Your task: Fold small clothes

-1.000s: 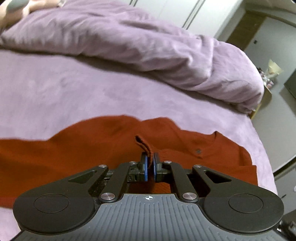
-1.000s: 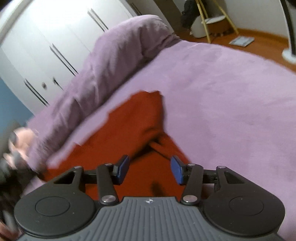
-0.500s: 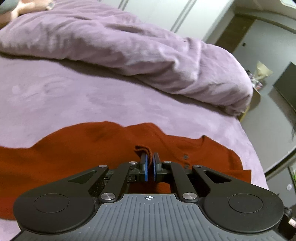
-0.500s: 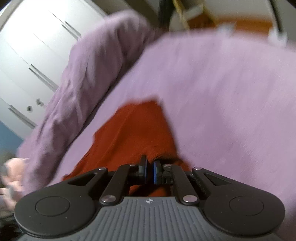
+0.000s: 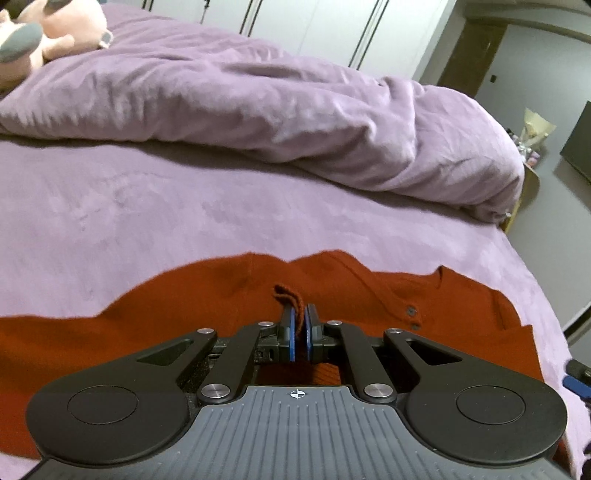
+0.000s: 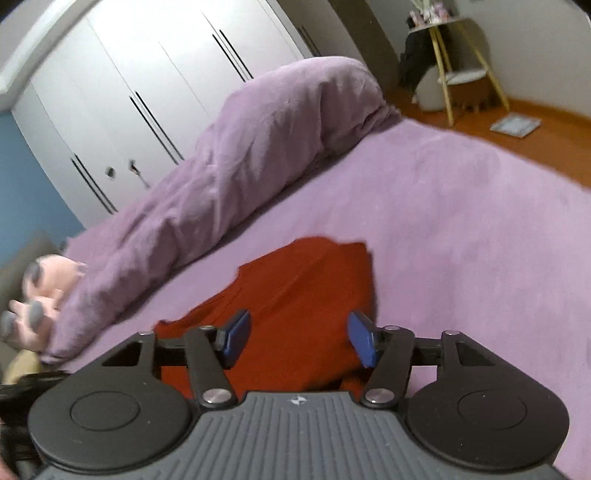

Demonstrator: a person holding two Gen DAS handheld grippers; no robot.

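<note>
A small rust-red buttoned top (image 5: 207, 295) lies spread on the purple bed (image 5: 184, 206). My left gripper (image 5: 300, 332) is shut on a pinched ridge of the top's fabric (image 5: 291, 297), near its middle, with the buttons (image 5: 410, 312) to the right. In the right wrist view the same top (image 6: 295, 295) lies under my right gripper (image 6: 299, 338), which is open and empty above the cloth, its blue pads (image 6: 236, 332) spread wide.
A bunched purple duvet (image 5: 295, 107) lies along the far side of the bed. A pink plush toy (image 5: 48, 33) sits at the far left. White wardrobe doors (image 6: 147, 92) stand behind. The bed's right edge (image 5: 546, 295) drops to the floor.
My right gripper shut on the top half a second ago and has since opened, letting go of the cloth. My left gripper stays shut on the fabric and has drawn back slightly.
</note>
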